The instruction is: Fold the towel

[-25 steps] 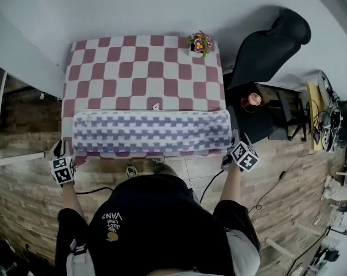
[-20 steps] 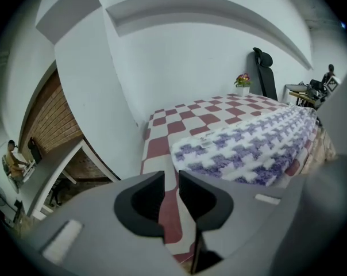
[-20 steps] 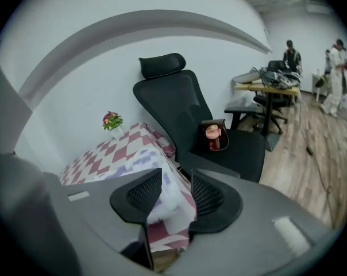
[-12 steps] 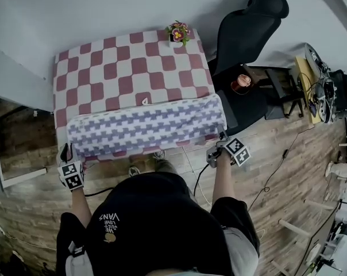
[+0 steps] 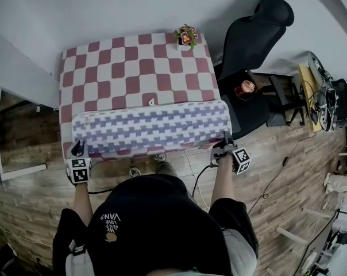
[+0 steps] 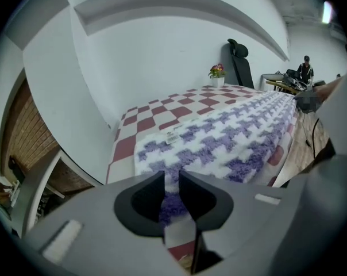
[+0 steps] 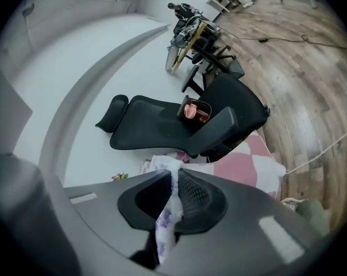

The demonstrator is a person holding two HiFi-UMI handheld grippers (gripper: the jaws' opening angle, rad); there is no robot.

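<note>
A purple-and-white towel (image 5: 150, 128) lies folded into a long strip along the near edge of a table with a red-and-white checked cloth (image 5: 133, 68). My left gripper (image 5: 77, 149) is at the strip's near left corner. In the left gripper view its jaws (image 6: 172, 197) stand nearly together, with purple towel (image 6: 231, 137) fabric in the narrow gap. My right gripper (image 5: 224, 145) is at the near right corner. Its jaws (image 7: 174, 191) have just been closing and now pinch a fold of towel (image 7: 165, 223) that hangs down between the pads.
A black office chair (image 5: 254, 33) stands right of the table, close to my right gripper. A low stand beside it holds a cup (image 5: 246, 88). A small flower pot (image 5: 186, 37) sits at the table's far right corner. Cables trail over the wooden floor (image 5: 288, 171).
My right gripper has rolled over and dropped to the towel's near right corner, with towel now between its jaws. My left gripper has moved in towards the near left corner.
</note>
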